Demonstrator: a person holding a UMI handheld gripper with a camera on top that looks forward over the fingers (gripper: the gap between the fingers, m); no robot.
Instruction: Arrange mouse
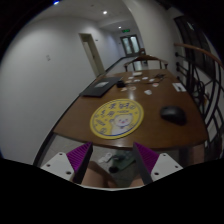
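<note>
Now | gripper (113, 163) open, empty; held back over table (90, 120) edge | mouse (173, 115) ahead right, beside yellow mat (115, 121); likely approach.

Brown wooden table (95, 118); yellow round mat (117, 120), pale printed figure; black mouse (173, 115); black laptop (98, 89).

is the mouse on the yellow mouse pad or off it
Off it: the mouse sits on bare wooden table, beside the round yellow mouse pad, apart. The gripper jaws are open, holding nothing.
</note>
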